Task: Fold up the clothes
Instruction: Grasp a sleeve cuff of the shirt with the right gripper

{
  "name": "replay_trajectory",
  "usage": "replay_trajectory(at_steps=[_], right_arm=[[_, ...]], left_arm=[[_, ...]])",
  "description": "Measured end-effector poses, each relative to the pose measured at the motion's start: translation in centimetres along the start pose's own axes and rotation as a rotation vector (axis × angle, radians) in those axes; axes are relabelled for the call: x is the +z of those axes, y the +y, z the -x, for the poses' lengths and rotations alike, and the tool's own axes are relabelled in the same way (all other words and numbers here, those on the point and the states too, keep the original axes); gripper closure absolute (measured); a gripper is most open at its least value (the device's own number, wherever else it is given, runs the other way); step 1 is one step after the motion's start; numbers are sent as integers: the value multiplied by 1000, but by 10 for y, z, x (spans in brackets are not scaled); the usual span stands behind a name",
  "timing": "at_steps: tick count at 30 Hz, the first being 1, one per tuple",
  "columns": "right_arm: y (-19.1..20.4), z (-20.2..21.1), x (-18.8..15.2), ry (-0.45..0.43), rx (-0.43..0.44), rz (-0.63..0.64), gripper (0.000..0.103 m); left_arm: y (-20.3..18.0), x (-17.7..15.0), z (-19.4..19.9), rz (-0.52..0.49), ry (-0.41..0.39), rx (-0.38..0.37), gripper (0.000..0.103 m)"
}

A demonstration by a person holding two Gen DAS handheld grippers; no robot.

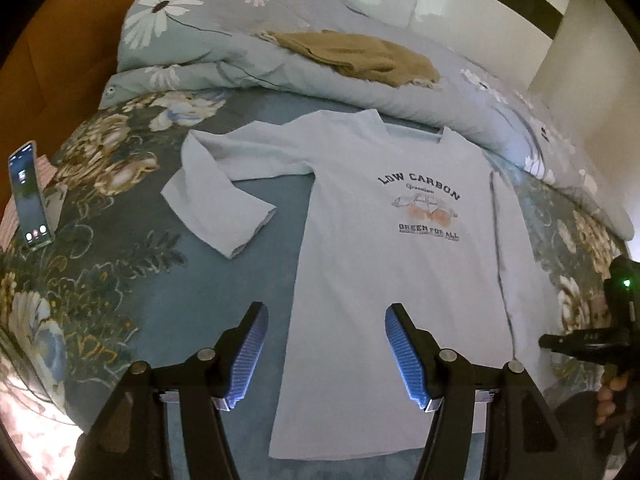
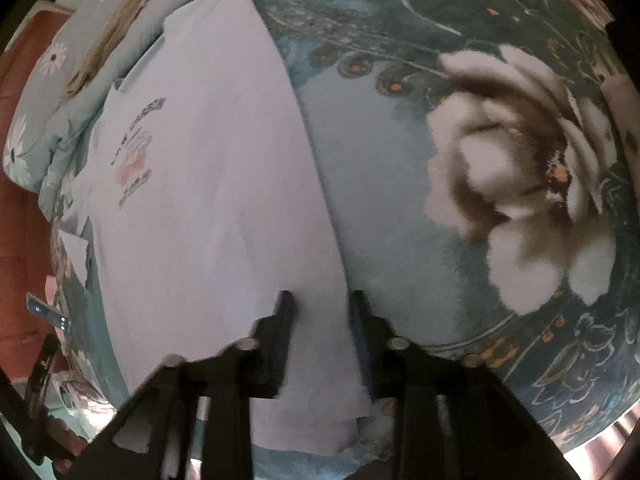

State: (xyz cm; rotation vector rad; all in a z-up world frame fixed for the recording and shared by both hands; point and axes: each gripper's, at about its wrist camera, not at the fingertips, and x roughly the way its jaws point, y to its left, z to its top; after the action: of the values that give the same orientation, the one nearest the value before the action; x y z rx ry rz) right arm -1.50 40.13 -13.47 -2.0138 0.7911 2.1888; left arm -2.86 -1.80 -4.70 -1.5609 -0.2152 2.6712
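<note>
A light blue T-shirt [image 1: 384,264] is laid flat, print side up, on a bed covered by a teal floral bedspread [image 1: 132,280]. In the left wrist view the whole garment is seen: the collar lies toward the far end beside a bunched floral quilt [image 1: 224,36], one sleeve [image 1: 218,204] is spread out to the left, and the opposite side is folded in over the body along a straight edge. A tan garment [image 1: 360,54] is seen on top of the quilt, and a phone [image 1: 30,196] with a lit screen is propped at the left edge of the bed. None of this detail is legible in the right wrist view, where the print is blurred.

The left gripper [image 1: 326,354] is held above the lower part of the shirt; its jaws are open, and nothing is between the blue pads [image 1: 248,356].

The right gripper [image 2: 322,332] is seen only as a dark shape at the right edge of the left wrist view. In its own view the jaws are closed on the right-hand edge of the shirt near the hem, with the cloth passing between them. A large white flower [image 2: 524,184] of the bedspread fills the right of that view
</note>
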Motion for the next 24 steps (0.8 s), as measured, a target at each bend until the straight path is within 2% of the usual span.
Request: replay_trajectory(at_steps=[6, 8, 12, 19, 24], right_arm=[[-7, 27, 1, -94, 22, 5, 100], [-9, 39, 5, -129, 0, 10, 101], [-4, 72, 32, -241, -133, 34, 101], [-4, 150, 108, -442, -432, 106, 101], [-29, 154, 154, -457, -590, 59, 101]], left_arm=[[15, -1, 8, 41, -8, 14, 38], [20, -1, 7, 54, -3, 19, 38], [32, -1, 1, 77, 13, 45, 38], [61, 1, -18, 170, 59, 84, 38], [79, 4, -33, 207, 94, 125, 38]])
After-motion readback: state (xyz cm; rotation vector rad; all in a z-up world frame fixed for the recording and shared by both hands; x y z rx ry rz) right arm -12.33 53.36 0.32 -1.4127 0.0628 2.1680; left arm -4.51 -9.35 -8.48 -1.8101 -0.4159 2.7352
